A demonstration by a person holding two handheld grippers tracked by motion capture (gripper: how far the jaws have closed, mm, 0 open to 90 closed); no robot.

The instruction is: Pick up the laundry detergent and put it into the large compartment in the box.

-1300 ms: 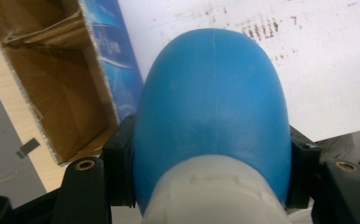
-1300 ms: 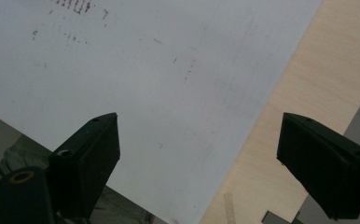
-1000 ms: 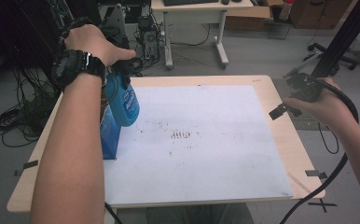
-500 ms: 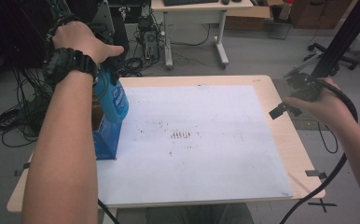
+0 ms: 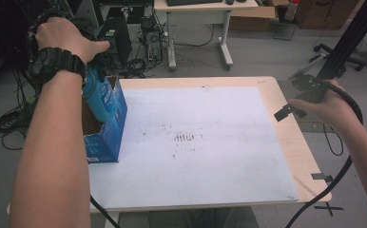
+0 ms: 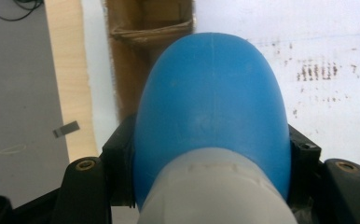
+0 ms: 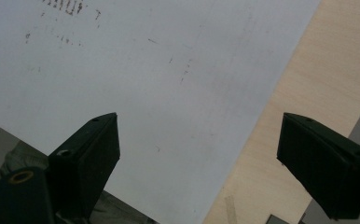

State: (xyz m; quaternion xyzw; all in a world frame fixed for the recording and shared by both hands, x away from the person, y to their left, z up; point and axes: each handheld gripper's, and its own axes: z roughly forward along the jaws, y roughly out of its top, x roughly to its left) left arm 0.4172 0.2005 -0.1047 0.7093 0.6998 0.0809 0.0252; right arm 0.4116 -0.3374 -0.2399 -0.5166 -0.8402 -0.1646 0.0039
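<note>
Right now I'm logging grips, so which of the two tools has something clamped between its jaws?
The left tool: its jaws are shut on the blue bottle, over the open blue box. The right tool is open at the table's right edge.

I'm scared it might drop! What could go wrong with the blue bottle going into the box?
The left tool grips the smooth, rounded blue bottle, so it might slip out. The open blue box stands near the table's left edge with nothing steadying it; a bump from the bottle could tip it or push it off. The right tool hangs open, far off by the right edge, too far to catch anything.
</note>
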